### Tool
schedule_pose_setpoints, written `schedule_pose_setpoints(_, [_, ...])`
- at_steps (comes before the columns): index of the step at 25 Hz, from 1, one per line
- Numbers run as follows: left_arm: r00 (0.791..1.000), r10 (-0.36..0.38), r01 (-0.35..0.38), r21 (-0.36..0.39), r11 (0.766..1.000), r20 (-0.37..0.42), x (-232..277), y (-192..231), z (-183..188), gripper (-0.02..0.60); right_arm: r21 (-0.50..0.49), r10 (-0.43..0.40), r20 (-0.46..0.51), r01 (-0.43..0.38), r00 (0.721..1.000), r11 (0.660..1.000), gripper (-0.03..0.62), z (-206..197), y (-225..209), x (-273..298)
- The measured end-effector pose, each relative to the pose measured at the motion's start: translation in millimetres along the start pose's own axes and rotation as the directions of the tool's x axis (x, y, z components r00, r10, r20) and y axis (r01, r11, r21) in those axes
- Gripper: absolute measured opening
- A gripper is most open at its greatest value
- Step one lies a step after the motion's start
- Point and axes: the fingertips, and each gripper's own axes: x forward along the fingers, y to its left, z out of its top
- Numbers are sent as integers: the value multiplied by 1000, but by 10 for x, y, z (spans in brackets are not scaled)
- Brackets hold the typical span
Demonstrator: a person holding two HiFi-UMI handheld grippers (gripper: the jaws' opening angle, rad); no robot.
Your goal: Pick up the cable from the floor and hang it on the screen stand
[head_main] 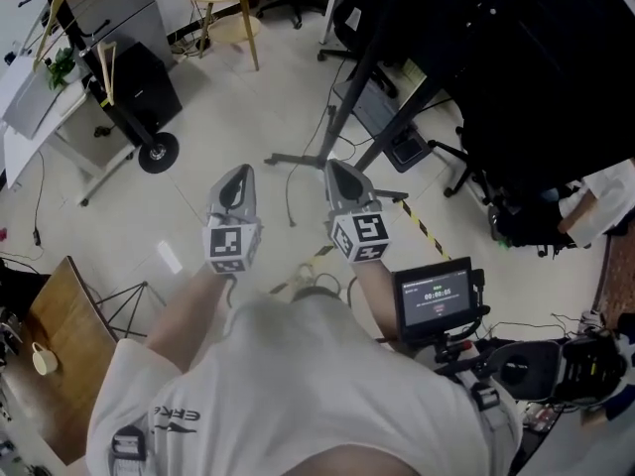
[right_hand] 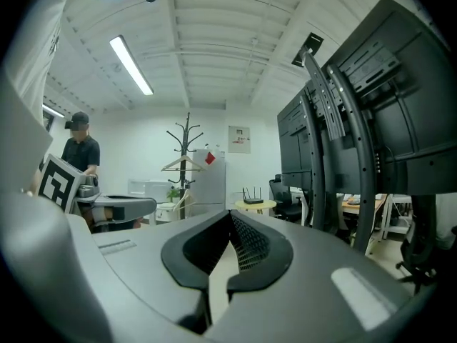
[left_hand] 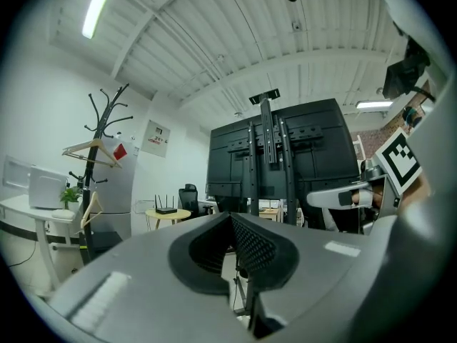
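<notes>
Beside the foot of the screen stand (head_main: 349,107), on the floor (head_main: 228,117): thin dark cable (head_main: 288,201), untouched. Nearer, left gripper (head_main: 239,175) and right gripper (head_main: 337,170) held level, jaws pressed together on nothing, probably because no reach down begun yet.

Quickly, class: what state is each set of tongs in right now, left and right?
Left tongs: closed, holding nothing.
Right tongs: closed, holding nothing.
</notes>
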Motion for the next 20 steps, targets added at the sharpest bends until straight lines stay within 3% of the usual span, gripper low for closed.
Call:
schedule_pose_setpoints(10, [995, 85, -85, 2, 996, -59, 880, -97, -307, 2, -22, 74, -47, -75, 996, 997, 13, -203, -780, 546])
schedule_pose_setpoints(20, [991, 17, -15, 12, 1000, -136, 1262, -88, -600, 2, -22, 43, -120, -46, 992, 999, 14, -502, -998, 810])
